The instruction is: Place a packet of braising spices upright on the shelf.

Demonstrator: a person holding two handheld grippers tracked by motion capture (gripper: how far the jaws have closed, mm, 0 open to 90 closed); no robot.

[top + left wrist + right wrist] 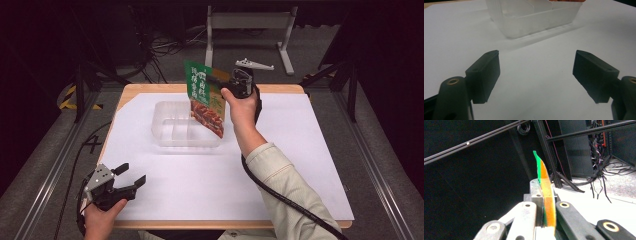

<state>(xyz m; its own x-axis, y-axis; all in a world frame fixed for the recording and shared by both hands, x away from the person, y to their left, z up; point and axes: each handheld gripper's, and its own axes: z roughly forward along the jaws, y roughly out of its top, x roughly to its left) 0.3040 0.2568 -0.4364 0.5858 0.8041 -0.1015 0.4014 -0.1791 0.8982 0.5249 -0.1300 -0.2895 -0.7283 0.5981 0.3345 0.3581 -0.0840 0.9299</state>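
High view shows the right tool (216,80) clamped on a snack packet (205,97) hanging above the clear divided tray (167,135), not yet released, at twelve o'clock from the idle, spread left tool (131,176).

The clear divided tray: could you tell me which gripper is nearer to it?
Right. The right gripper holds a snack packet just above the tray; the left gripper rests open near the table's front edge.

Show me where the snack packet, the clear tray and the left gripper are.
snack packet (205,97): high view, middle of its printed front.
clear tray (165,136): high view, near left rim.
left gripper (131,175): high view, midway between its open fingertips.
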